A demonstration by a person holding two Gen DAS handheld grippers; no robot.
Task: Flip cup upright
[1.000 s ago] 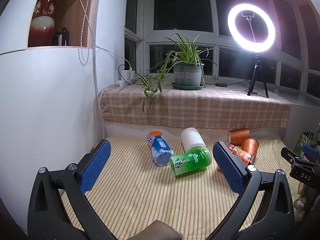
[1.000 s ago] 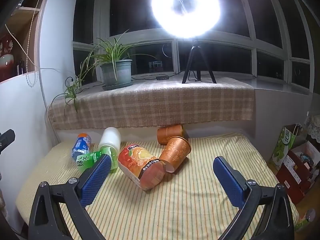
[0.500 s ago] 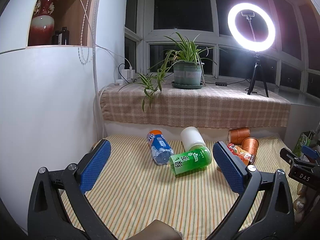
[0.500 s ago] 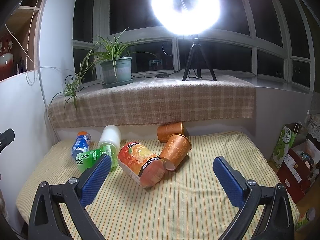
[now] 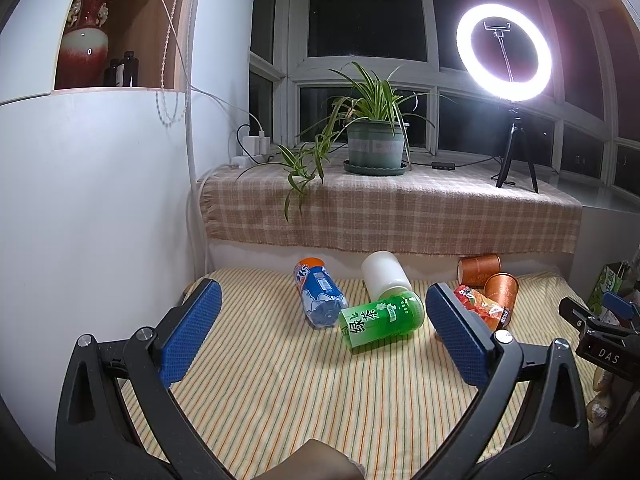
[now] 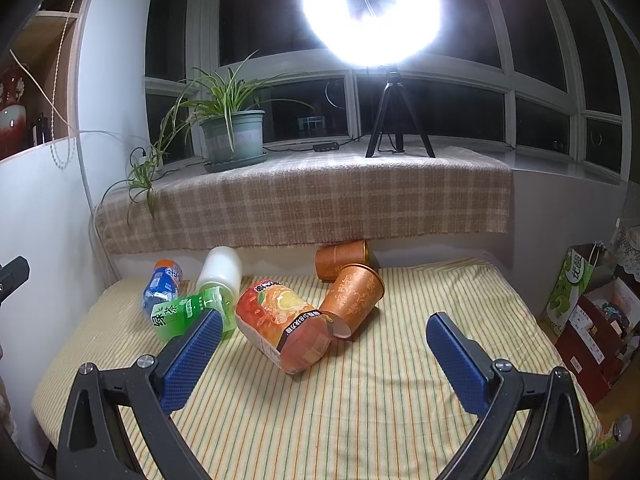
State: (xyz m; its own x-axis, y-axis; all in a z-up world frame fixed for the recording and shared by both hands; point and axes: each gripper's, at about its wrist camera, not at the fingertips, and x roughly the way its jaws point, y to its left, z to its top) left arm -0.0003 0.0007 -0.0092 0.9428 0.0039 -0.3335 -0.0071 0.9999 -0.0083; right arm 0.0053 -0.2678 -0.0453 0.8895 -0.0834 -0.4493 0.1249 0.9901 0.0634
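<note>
- striped mat (image 6: 360, 400) – yellow/green stripes, carries all the containers; they cluster along its far edge, near the wall.
- window ledge w/ checked cloth (image 6: 320, 200) – behind & above mat; holds potted plant (image 6: 234, 136) at left end, ring light (image 6: 370, 8) on tripod mid-ledge.
- left gripper (image 5: 322, 330) – blue pads spread wide, released, nothing between; over near-left part of mat, well short of the containers.
- right gripper (image 6: 322, 342) – blue pads spread wide, released, nothing held; over near edge of mat.
- fruit-print cup (image 6: 286, 326) – on its side, mid-mat, foil-lidded end toward camera, nearest item to right gripper; touching front copper cup.
- front copper cup (image 6: 352, 300) – lying tilted, open mouth up toward far edge, base toward near edge, just right of fruit-print cup.
- rear copper cup (image 6: 340, 259) – on its side at far edge against wall, behind front copper cup.
- green tea bottle (image 5: 380, 318) – on its side, left-centre of mat, partly behind right gripper's left pad in right wrist view.
- white container (image 5: 384, 274) – on its side, behind green tea bottle, touching it.
- blue bottle (image 5: 320, 296) – orange cap, on its side, far-left of the cluster, just beside green tea bottle.
</note>
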